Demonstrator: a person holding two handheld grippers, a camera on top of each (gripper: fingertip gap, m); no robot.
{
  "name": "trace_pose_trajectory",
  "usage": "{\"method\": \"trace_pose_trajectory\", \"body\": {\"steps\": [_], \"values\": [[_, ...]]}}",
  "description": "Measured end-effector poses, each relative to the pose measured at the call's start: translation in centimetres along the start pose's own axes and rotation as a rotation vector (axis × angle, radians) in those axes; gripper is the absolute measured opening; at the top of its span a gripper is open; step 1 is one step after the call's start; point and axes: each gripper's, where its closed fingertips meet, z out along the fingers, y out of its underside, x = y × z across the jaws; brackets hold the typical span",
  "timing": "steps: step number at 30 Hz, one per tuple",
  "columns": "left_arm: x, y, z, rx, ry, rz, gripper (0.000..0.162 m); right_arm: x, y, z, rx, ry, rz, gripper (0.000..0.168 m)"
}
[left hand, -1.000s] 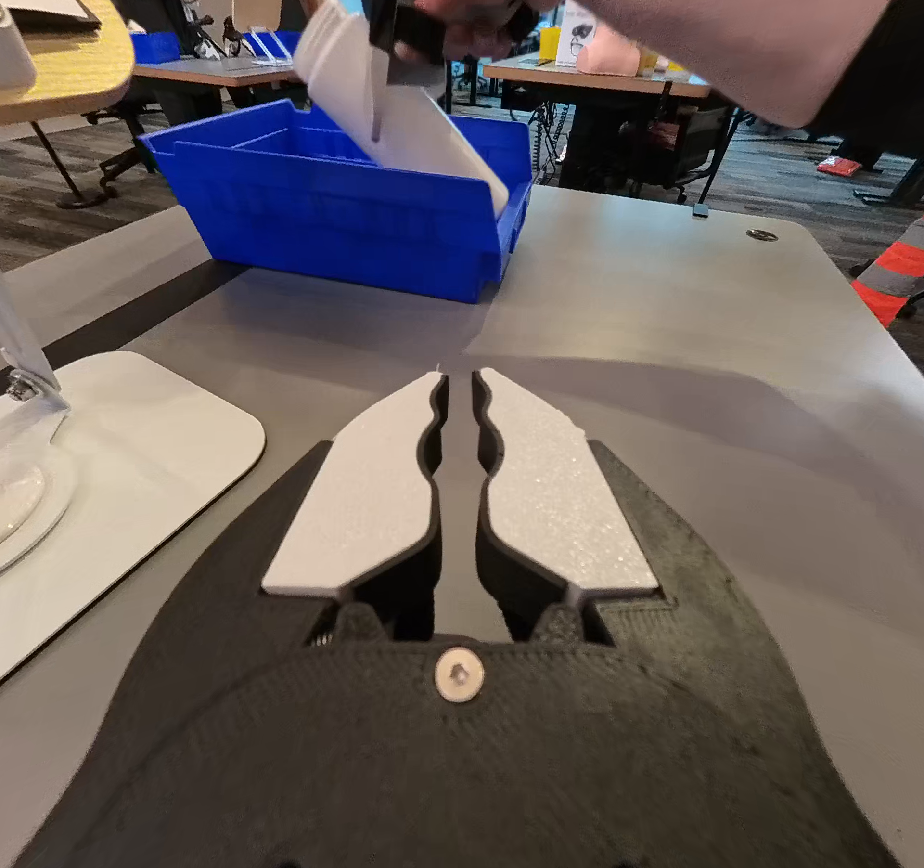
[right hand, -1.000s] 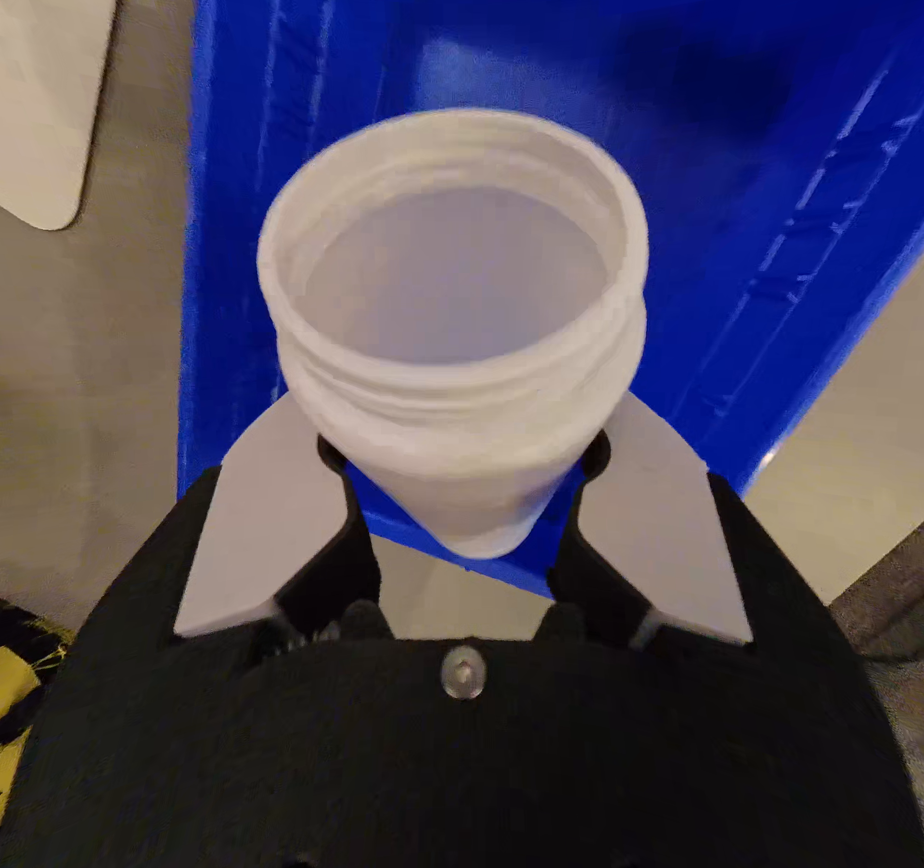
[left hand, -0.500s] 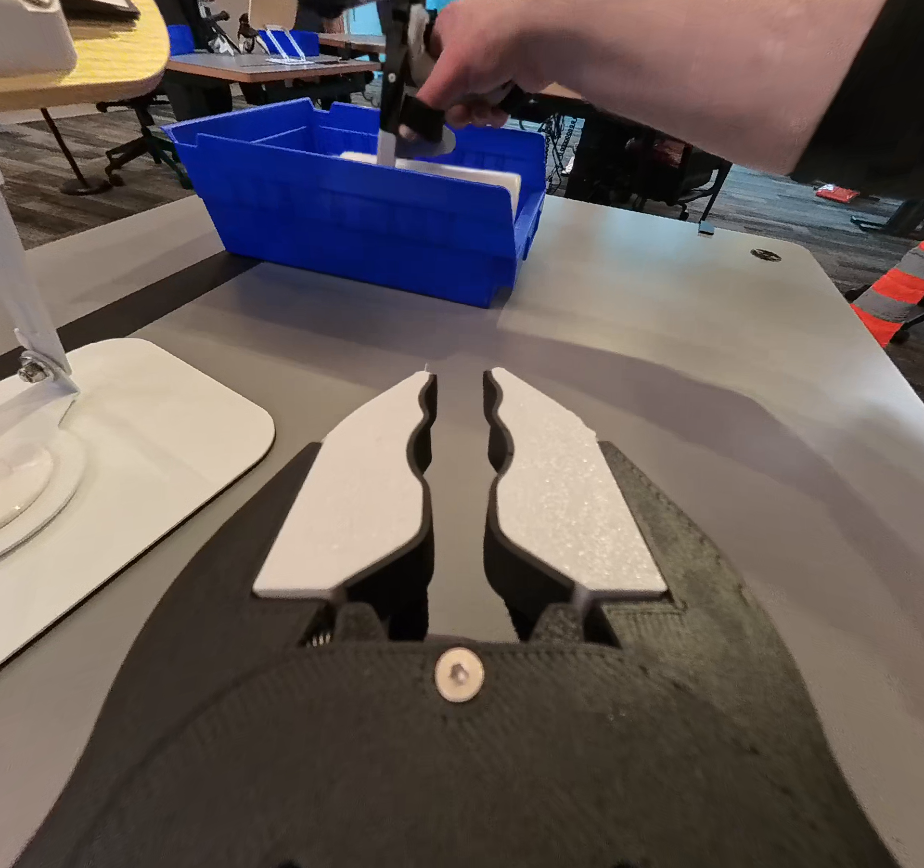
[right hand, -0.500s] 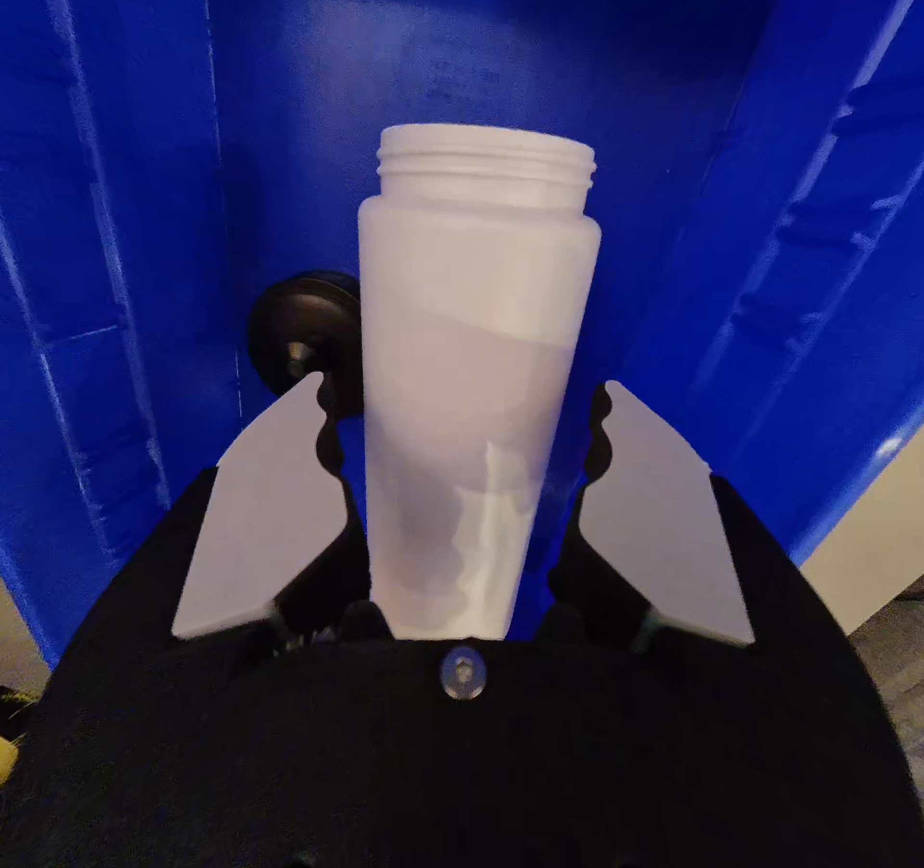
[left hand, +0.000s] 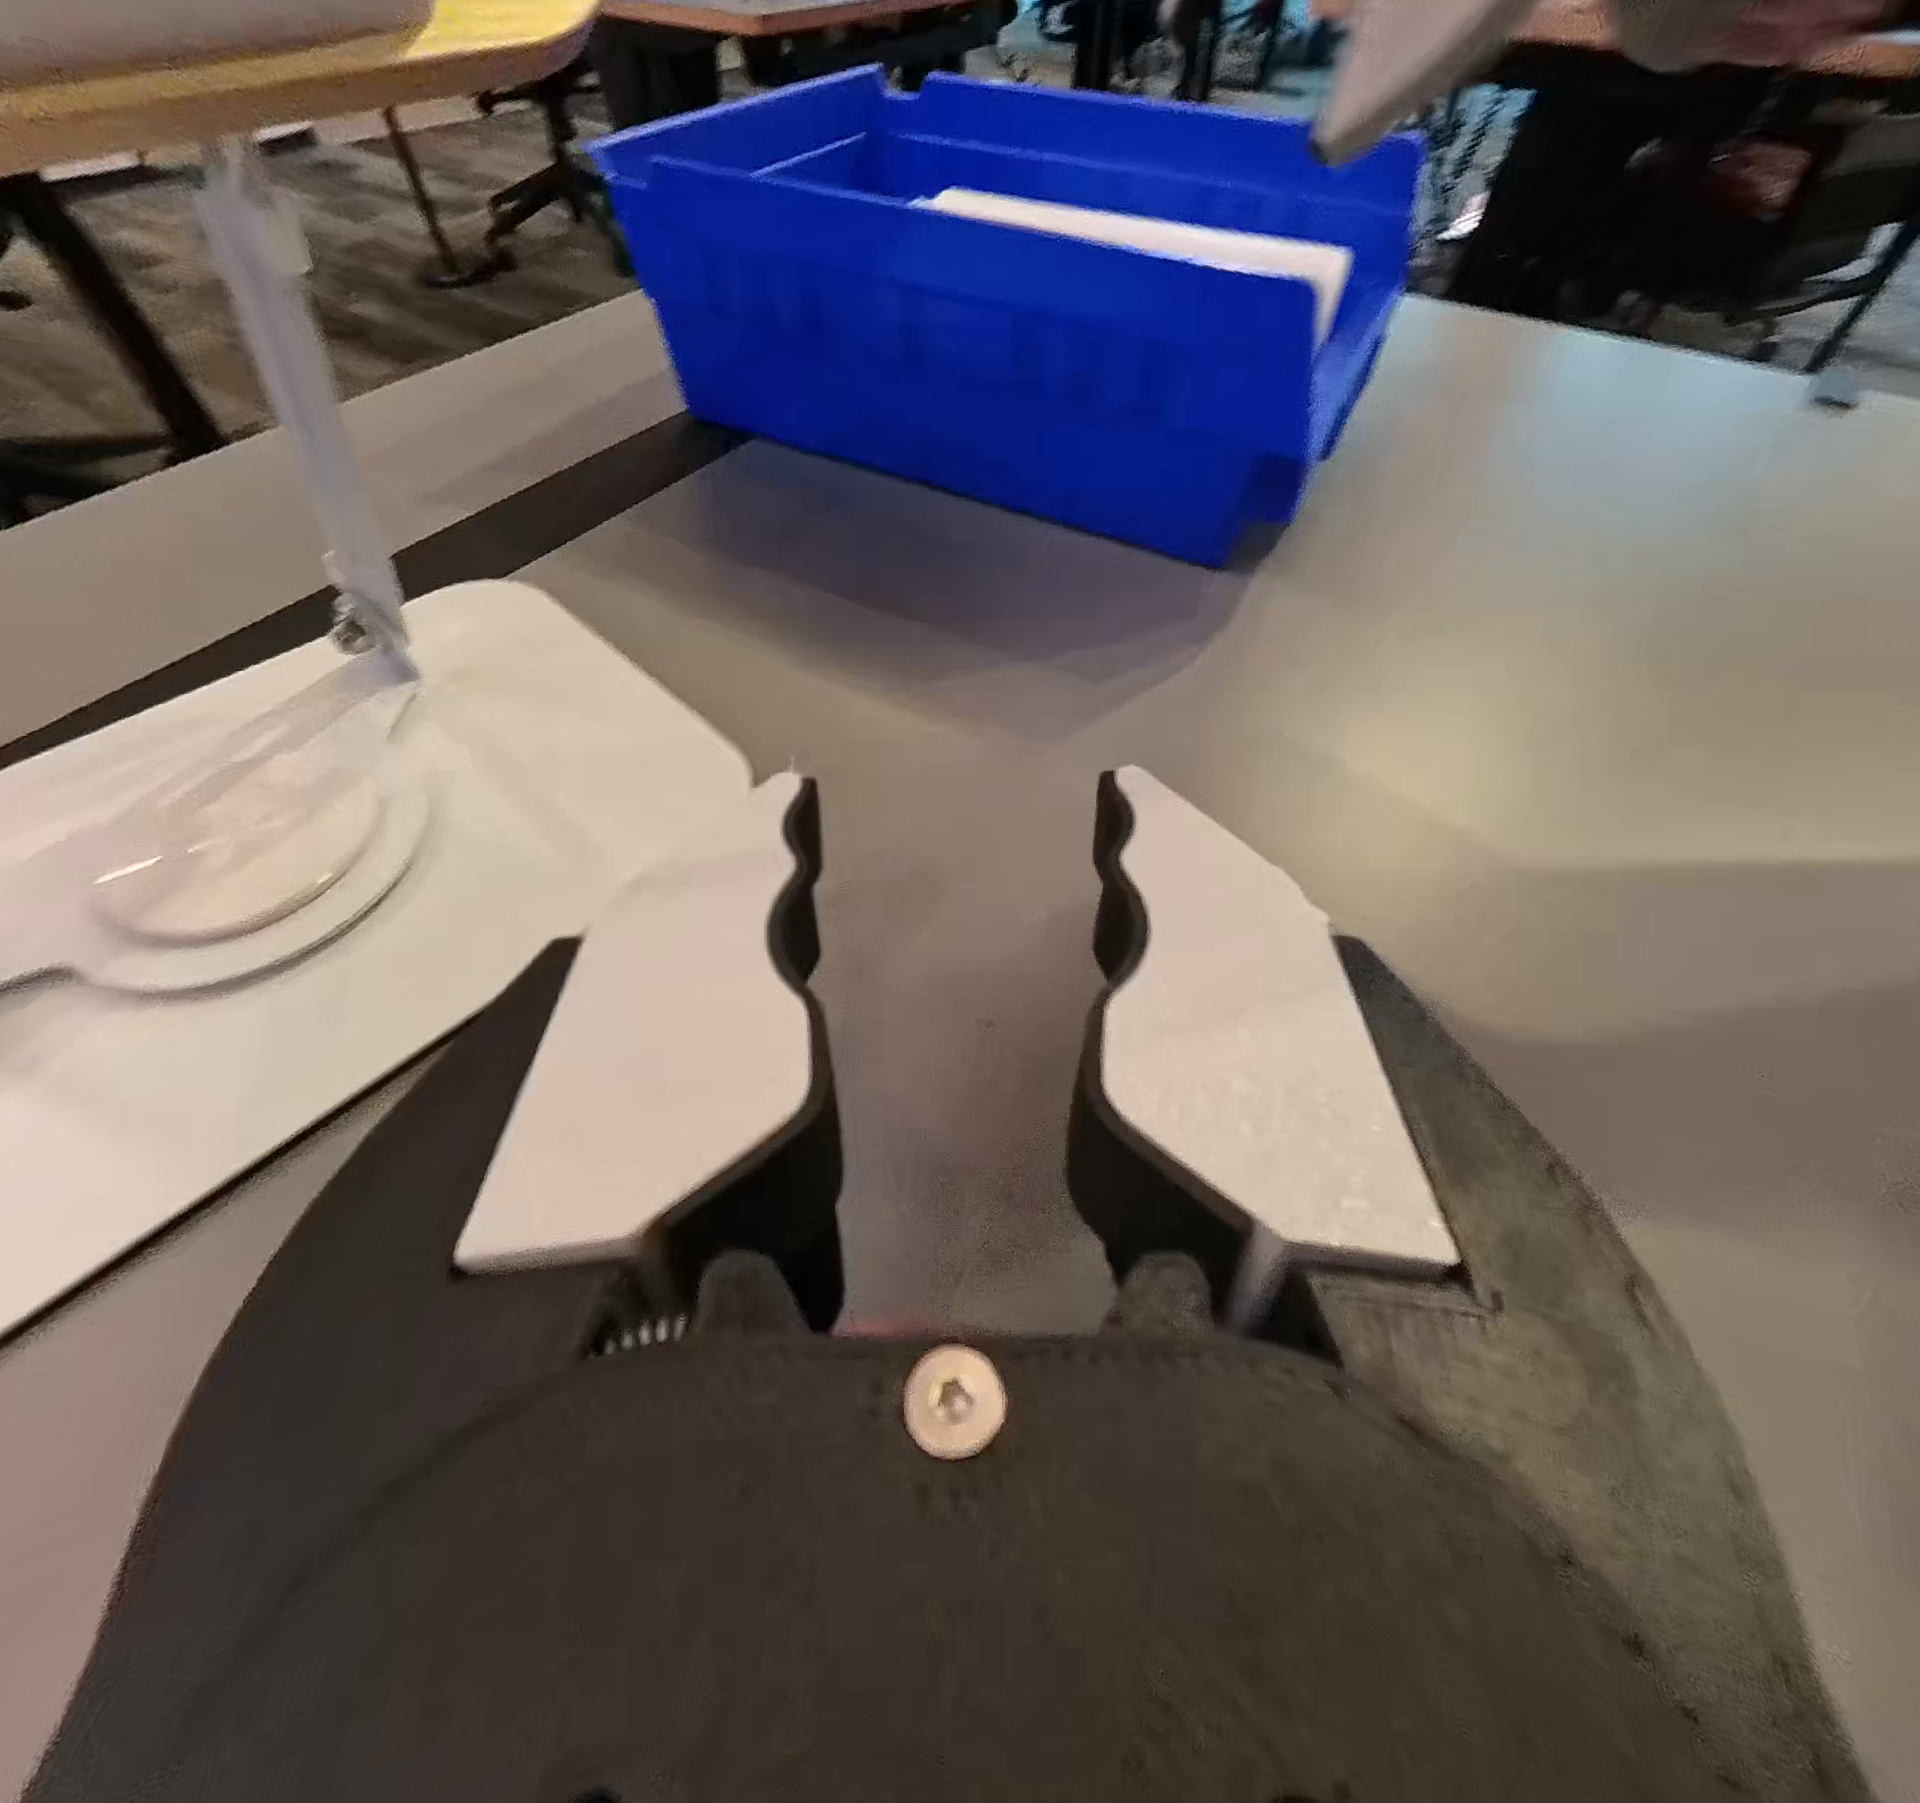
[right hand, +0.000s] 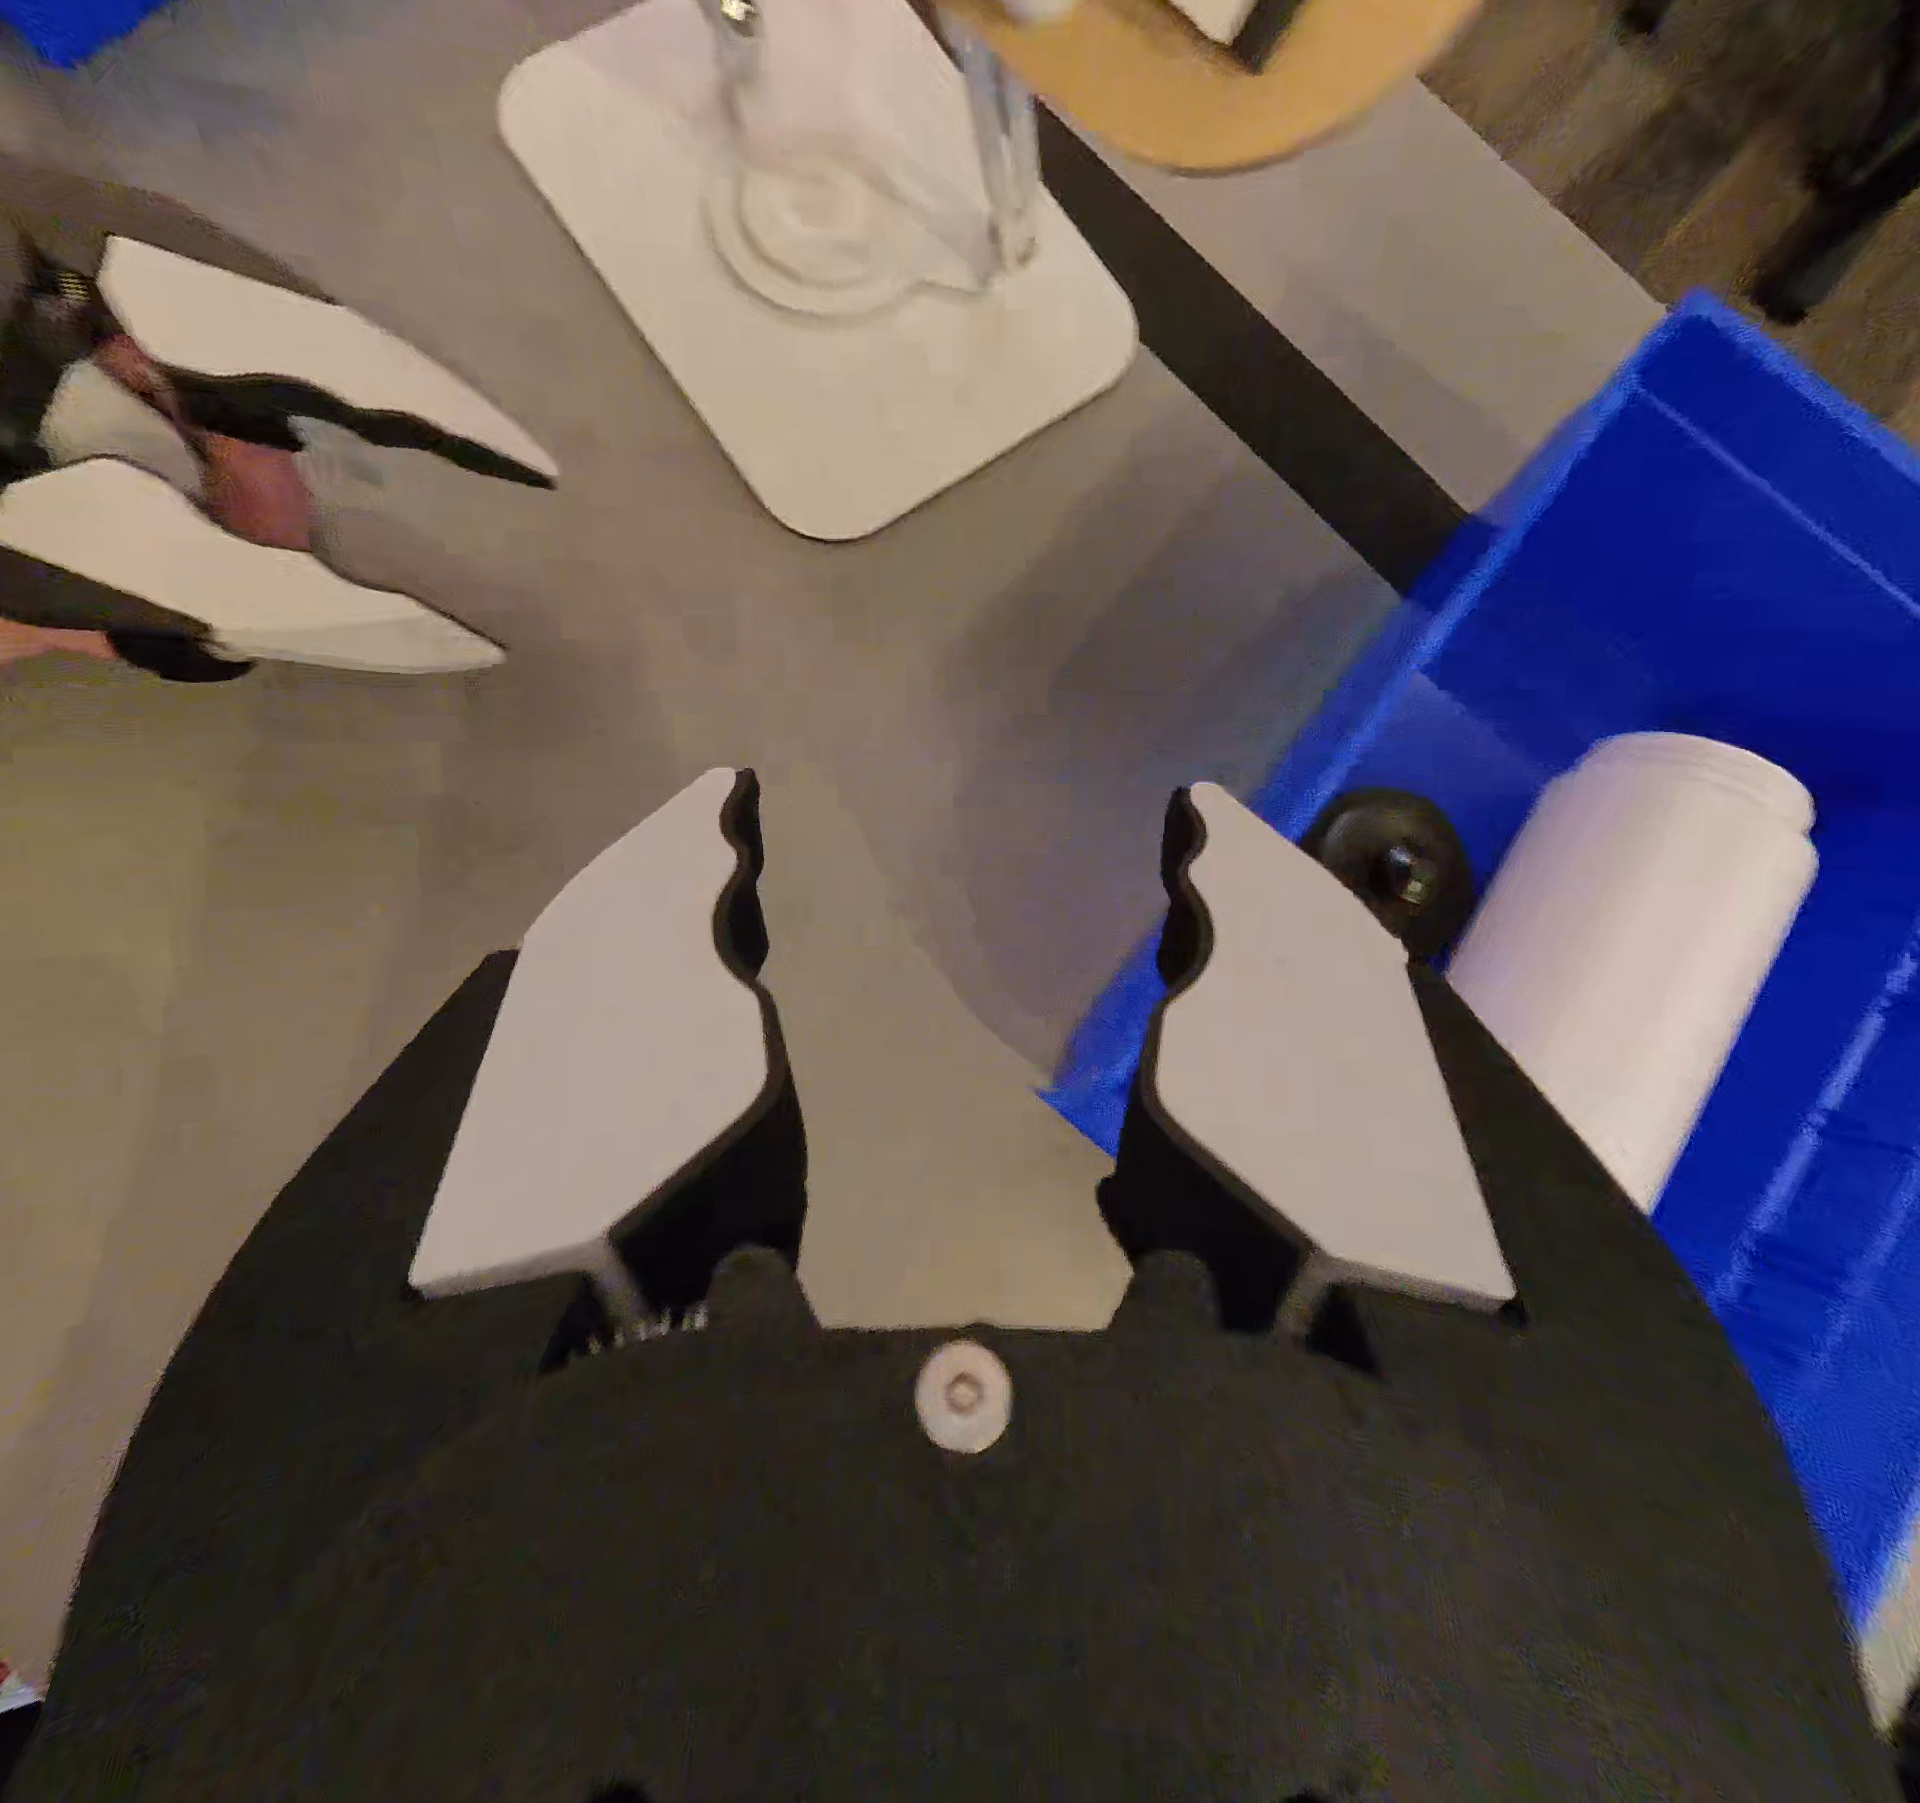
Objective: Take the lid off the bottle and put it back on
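Your left gripper (left hand: 951, 787) hovers low over the grey table (left hand: 1558, 714), level, its two fingers spread with nothing between them. Your right gripper (right hand: 961, 787) hangs higher above the same table, tipped steeply downward, fingers parted wide and empty.

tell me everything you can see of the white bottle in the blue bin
The white bottle looks like matte, slightly translucent plastic: a plain cylinder with a narrower neck at its far end. It lies on its side inside the blue bin, near the bin's low front end, with the black lid right beside it, not on it. Neither gripper touches it. In the left wrist view only its upper side shows above the bin wall.
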Motion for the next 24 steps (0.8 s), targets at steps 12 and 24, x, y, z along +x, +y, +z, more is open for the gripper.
{"method": "trace_pose_trajectory", "body": {"steps": [12, 24], "values": [[-5.8, 3.0, -1.0, -0.219, -0.358, 0.073, 0.104, -5.0, 1.5, 12.8, 0.11, -0.054, 0.067, 0.109], [-6.5, 4.7, -0.3, -0.343, -0.404, 0.098, 0.128, -4.7, 3.2, 16.1, 0.091, -0.021, 0.092, 0.132]]}}
